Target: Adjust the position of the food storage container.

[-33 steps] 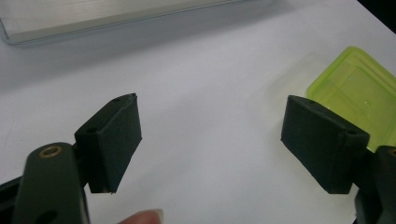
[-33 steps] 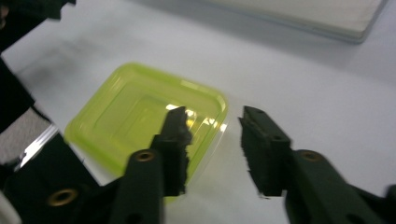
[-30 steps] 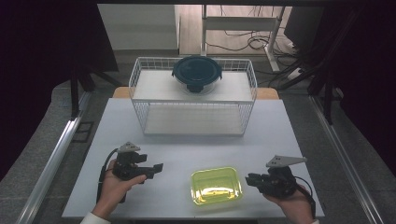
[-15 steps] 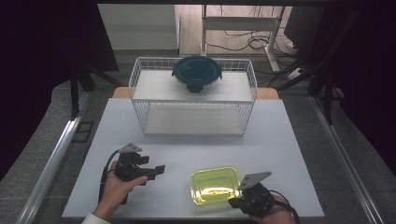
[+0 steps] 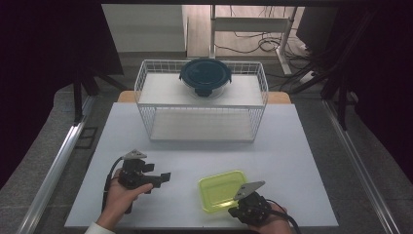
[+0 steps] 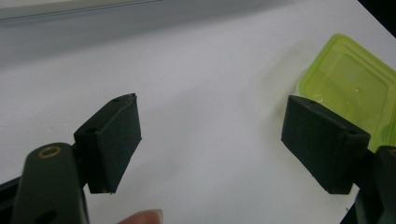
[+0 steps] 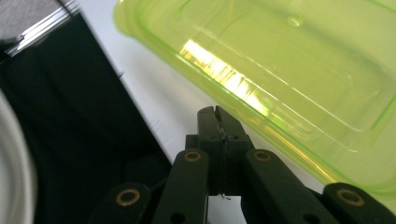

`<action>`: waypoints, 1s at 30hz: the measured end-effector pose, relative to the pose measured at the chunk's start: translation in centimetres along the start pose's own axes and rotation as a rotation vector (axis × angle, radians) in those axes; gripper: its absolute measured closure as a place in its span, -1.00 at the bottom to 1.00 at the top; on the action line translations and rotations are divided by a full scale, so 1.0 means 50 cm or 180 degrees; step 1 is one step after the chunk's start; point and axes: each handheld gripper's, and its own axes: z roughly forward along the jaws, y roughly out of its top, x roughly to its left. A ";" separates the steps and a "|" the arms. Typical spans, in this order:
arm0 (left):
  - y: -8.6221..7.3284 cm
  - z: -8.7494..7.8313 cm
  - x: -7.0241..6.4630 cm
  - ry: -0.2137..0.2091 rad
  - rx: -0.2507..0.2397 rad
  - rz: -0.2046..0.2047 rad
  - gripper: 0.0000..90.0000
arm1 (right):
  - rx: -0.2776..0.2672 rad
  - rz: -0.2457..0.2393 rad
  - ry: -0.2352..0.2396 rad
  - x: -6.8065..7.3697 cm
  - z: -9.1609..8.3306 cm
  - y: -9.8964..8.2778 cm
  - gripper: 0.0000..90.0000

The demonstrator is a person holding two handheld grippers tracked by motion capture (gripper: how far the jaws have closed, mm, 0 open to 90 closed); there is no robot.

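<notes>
My right claw (image 5: 242,207) has slid in beside the green lid (image 5: 221,190) at the surface's (image 5: 292,146) near edge, clenched empty; left claw (image 5: 163,178) released.

A lab or recording bay is showing here, not a home. A white table (image 5: 292,146) is standing between metal rails (image 5: 53,170) on grey carpet, dark curtains (image 5: 44,48) are hanging at both sides, and loose cables (image 5: 253,44) are lying on the floor beyond a desk frame.
</notes>
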 end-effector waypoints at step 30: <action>-0.002 0.002 0.007 0.0007 0.0024 -0.0030 -0.56 | -0.0267 0.0183 -0.0278 -0.021 0.054 0.071 0.98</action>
